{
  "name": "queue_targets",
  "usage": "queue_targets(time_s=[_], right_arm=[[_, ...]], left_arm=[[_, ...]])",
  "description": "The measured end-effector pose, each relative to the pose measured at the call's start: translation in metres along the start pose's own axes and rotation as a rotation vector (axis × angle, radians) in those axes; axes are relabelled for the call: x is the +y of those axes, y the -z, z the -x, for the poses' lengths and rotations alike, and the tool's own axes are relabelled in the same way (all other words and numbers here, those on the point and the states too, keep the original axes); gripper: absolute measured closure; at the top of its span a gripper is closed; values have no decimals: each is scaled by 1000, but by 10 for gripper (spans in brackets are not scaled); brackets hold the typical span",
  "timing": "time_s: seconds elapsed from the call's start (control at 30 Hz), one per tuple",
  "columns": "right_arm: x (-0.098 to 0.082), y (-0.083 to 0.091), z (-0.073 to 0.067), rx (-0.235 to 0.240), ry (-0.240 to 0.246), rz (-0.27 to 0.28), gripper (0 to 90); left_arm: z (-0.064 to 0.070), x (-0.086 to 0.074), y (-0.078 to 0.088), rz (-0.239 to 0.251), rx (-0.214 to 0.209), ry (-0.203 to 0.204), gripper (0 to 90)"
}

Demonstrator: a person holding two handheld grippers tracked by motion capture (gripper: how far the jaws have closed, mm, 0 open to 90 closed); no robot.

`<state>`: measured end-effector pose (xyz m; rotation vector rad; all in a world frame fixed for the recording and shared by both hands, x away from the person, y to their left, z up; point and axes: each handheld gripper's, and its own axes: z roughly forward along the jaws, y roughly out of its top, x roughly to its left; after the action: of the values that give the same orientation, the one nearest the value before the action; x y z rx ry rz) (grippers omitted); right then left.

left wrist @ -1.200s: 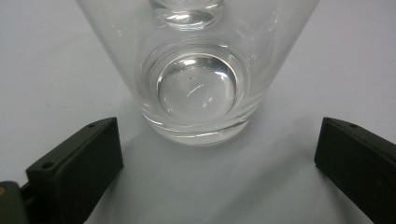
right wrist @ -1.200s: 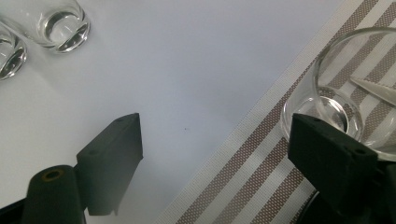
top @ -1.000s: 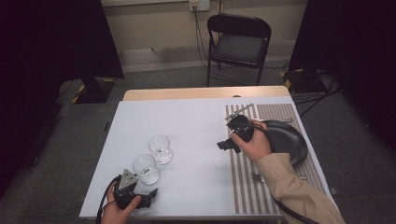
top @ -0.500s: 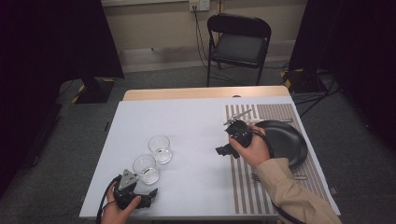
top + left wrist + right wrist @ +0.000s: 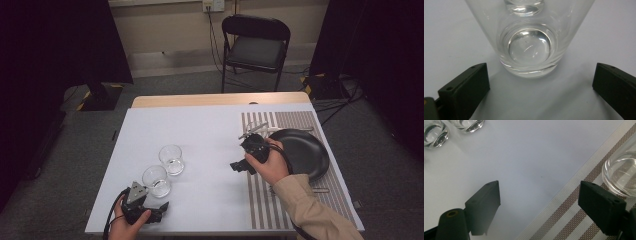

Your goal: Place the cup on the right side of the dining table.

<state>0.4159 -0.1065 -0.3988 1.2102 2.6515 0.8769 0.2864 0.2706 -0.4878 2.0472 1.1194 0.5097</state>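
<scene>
Two clear empty glasses stand on the white table, one (image 5: pixel 171 159) farther and one (image 5: pixel 156 181) nearer. My left gripper (image 5: pixel 159 207) rests at the near left edge, open, just short of the near glass (image 5: pixel 529 47), whose base sits a little beyond the wide-apart jaws. My right gripper (image 5: pixel 239 165) hovers open at the left edge of the striped placemat (image 5: pixel 260 200). In the right gripper view its jaws (image 5: pixel 540 200) hold nothing, and a third glass (image 5: pixel 621 176) stands on the mat at the right.
A black plate (image 5: pixel 305 150) lies on the placemat to the right of my right hand, with cutlery (image 5: pixel 255 129) at the mat's far end. A folding chair (image 5: pixel 255 47) stands beyond the table.
My right gripper has moved toward the near side and slightly left, away from the plate. The left gripper and both glasses have stayed put.
</scene>
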Motion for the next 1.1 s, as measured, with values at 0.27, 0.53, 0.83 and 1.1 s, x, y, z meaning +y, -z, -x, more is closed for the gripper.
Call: queue_targets(time_s=[0.27,0.53,0.83,1.1], right_arm=[[-5,-1,-1,5,-5,1,174],[-9,-1,-2,11,-3,11,174],[-16,-3,-5,21,8,9,174],[-23,-4,-7,27,13,6,174]], left_arm=[[0,0,0,0,0,1,0],[0,0,0,0,0,1,0],[0,0,0,0,0,0,0],[0,0,0,1,-1,1,0]])
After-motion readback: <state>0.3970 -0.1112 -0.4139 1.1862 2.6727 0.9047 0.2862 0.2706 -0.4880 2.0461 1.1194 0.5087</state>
